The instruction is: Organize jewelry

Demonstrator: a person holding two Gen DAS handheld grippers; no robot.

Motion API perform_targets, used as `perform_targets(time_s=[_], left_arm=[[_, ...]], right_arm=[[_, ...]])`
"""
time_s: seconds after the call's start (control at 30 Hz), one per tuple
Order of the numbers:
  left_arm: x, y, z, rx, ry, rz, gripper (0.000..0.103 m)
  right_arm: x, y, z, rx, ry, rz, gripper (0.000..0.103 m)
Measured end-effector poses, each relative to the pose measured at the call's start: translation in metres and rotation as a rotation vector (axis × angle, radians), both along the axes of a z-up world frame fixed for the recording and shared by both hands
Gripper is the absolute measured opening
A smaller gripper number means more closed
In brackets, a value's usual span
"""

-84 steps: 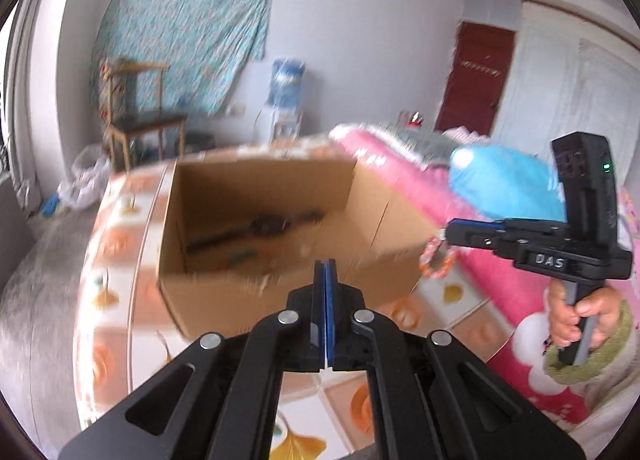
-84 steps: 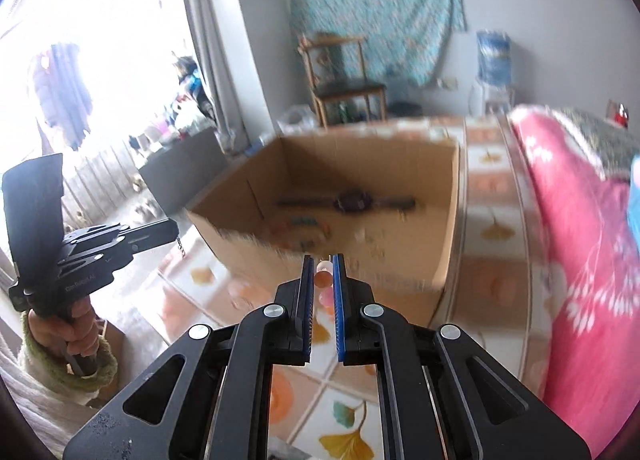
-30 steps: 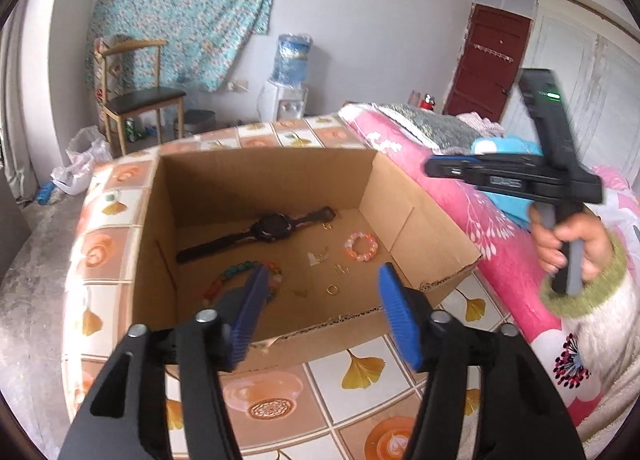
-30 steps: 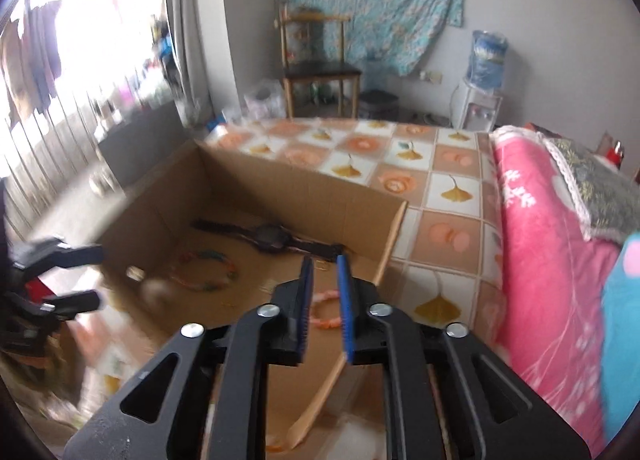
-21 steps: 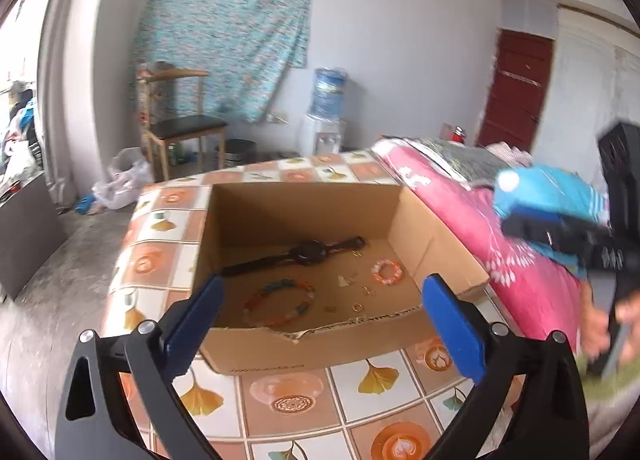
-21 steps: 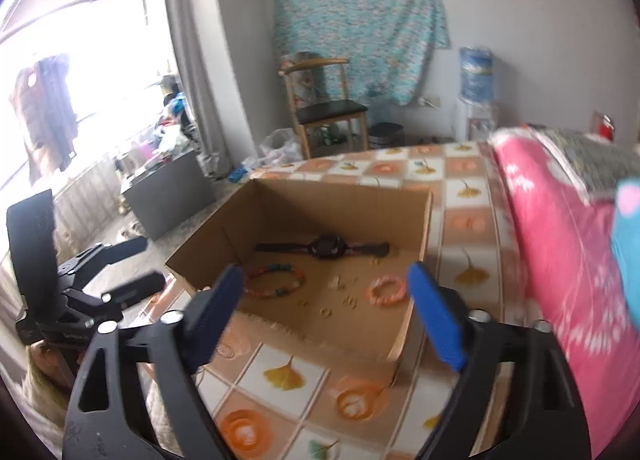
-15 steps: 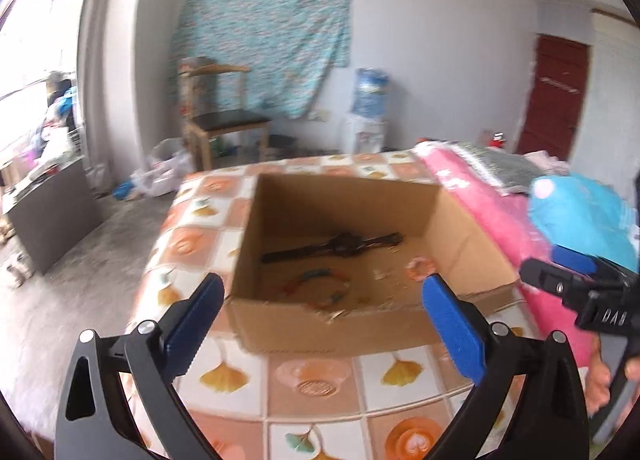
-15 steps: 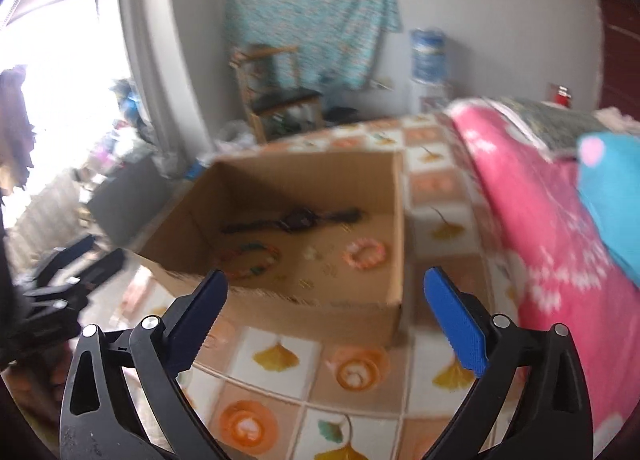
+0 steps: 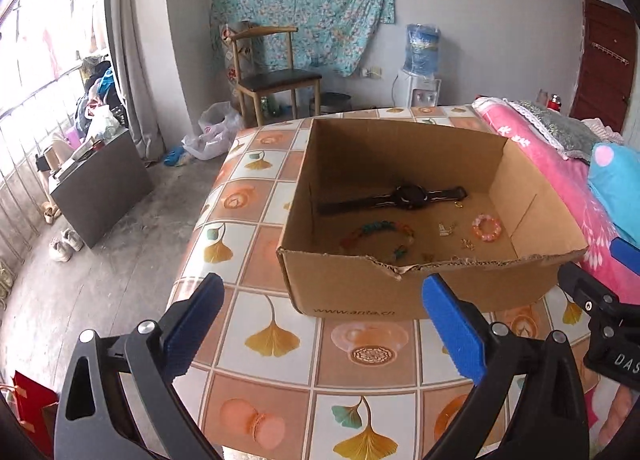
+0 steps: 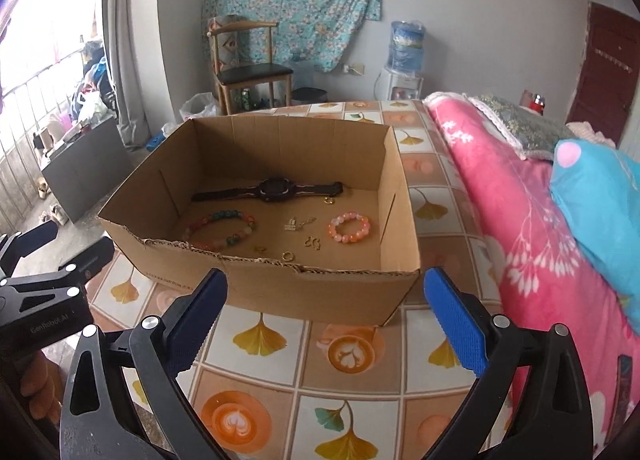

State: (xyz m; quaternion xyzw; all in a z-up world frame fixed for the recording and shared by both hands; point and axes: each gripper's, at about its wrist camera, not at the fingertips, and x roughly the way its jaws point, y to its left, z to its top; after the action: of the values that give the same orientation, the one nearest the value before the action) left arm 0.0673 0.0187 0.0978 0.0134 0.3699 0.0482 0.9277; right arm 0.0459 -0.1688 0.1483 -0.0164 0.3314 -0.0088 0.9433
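Although the jewelry already lies in the box, we judge the sorting barely begun, for the pieces lie loose and ungrouped on the cardboard floor. The watch stretches along the far side, the multicoloured bracelet lies nearer the front left, and the pink bracelet sits toward the right wall. Between the two bracelets we see a small charm, a pair of earrings and a ring near the front wall; a further gold bit lies by the watch strap, too small to name.

Our left hand-held gripper and right hand-held gripper both stand with jaws wide apart, nothing between them; the jaws have just been opening. Both hover short of the box, over the tiled surface.

What is left, as we judge it, is nearly everything: grouping like with like, and we see no tray or divider to take the groups.

The front wall is torn and ragged along its top, and we must clear it to reach in. The box interior is roomy, with bare cardboard at the far left. To the right the pink bedding lies near the box; to the left the surface drops off to the floor.
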Motion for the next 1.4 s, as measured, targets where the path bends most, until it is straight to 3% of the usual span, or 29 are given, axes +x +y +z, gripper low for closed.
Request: perform_targets(time_s=[0.57,1.4], left_arm=[[0.015,-0.012,-0.011,-0.053,0.129,-0.018,0.098],[0.017,-0.018,-0.013,-0.053,0.140,-0.030,0.098]], right_arm=[[0.013,-0.011,-0.018,0.063,0.097,-0.045,0.095],[0.013,-0.012,-0.019,0.060,0.100,-0.031,0.095]])
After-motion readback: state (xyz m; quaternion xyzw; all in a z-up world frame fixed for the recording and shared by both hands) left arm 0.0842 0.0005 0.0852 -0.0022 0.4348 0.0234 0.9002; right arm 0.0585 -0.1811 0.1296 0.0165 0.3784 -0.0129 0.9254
